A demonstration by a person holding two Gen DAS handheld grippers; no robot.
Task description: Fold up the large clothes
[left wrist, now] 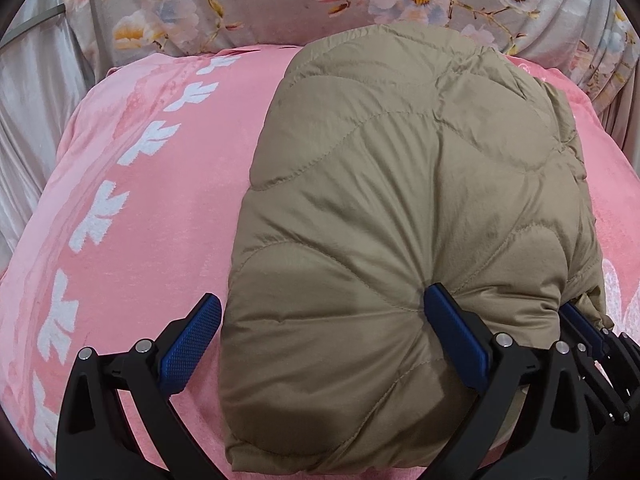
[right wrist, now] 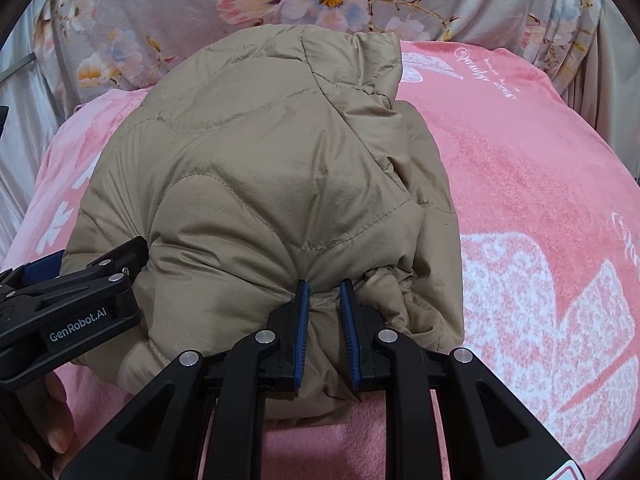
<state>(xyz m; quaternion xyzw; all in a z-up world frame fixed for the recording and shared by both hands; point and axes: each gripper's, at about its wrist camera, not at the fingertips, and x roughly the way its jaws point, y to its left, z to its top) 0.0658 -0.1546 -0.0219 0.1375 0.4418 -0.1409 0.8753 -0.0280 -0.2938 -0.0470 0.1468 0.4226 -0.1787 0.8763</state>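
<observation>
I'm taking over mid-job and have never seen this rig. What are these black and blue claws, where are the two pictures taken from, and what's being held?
No robot arm here: a person holds a two-finger tool in each hand, each carrying a fisheye camera looking along its fingers. In the left view, the left tool stands wide open around a corner of the tan quilted jacket. In the right view, the right tool pinches a bunch of jacket fabric. The jacket lies folded on a pink blanket, with a floral quilt behind.
</observation>
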